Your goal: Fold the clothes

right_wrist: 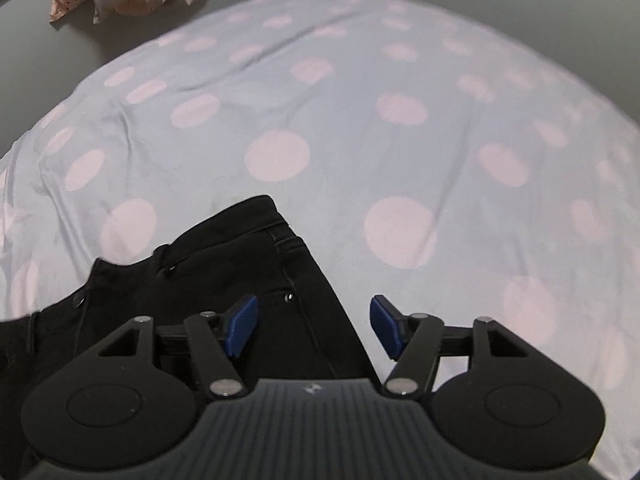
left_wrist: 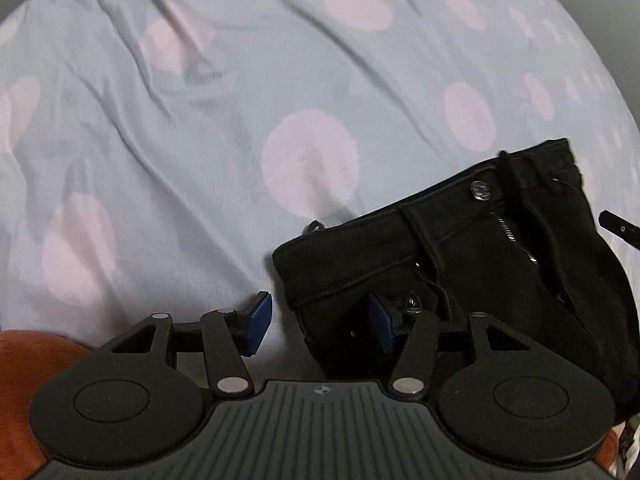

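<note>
On a pale blue bedsheet with pink dots (left_wrist: 180, 140), black denim trousers (left_wrist: 480, 248) are laid, waistband and silver button (left_wrist: 481, 191) showing; the left gripper (left_wrist: 318, 326) is held wide open at their left edge, the right gripper (right_wrist: 314, 326) equally spread and empty over their right edge

Both views are dim and flat, with soft, even light and no glare. The black jeans (left_wrist: 472, 264) swallow nearly all detail, only the metal button (left_wrist: 481, 191) catching a glint. The dotted bedsheet (right_wrist: 360, 128) bows strongly toward the rims (fisheye), darkening at 1 and 11 o'clock. Slight blur softens the sheet folds at 11 o'clock in the left view.
</note>
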The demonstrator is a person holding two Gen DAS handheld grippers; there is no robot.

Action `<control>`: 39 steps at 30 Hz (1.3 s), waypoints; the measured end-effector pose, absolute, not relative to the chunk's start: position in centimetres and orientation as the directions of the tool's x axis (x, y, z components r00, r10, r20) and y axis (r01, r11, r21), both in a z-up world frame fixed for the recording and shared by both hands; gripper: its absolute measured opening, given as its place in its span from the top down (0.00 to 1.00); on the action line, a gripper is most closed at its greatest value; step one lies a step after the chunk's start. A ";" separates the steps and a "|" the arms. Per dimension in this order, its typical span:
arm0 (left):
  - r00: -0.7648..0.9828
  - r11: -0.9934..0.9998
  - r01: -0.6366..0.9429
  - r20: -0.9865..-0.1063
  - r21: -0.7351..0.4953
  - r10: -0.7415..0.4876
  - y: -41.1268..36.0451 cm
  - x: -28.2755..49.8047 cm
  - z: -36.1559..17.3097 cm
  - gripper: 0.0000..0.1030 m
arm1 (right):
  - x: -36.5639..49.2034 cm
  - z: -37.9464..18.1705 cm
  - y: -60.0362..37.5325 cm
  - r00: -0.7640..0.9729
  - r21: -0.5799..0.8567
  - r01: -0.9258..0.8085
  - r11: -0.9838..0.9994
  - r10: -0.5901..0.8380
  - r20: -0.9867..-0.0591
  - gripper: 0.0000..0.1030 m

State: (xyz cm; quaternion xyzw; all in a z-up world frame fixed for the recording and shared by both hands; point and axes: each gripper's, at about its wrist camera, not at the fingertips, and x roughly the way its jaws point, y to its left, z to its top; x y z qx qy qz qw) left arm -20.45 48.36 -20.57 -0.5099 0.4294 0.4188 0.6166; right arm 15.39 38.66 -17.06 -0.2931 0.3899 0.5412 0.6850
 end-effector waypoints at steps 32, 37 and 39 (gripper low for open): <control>0.435 0.089 -0.868 -0.661 -0.489 0.611 47.0 -30.0 -6.7 0.80 | 0.0 -2.6 47.4 0.308 -0.340 -0.935 0.100 0.702 -0.642 0.73; 0.322 -0.004 -0.877 -0.595 -0.480 0.736 48.9 -34.5 -4.5 0.80 | -6.5 0.7 52.3 0.276 -0.367 -0.927 0.073 0.797 -0.537 0.73; 0.275 -0.043 -0.882 -0.585 -0.470 0.763 50.0 -36.2 -4.1 0.80 | -9.3 1.3 54.2 0.253 -0.371 -0.927 0.057 0.824 -0.507 0.73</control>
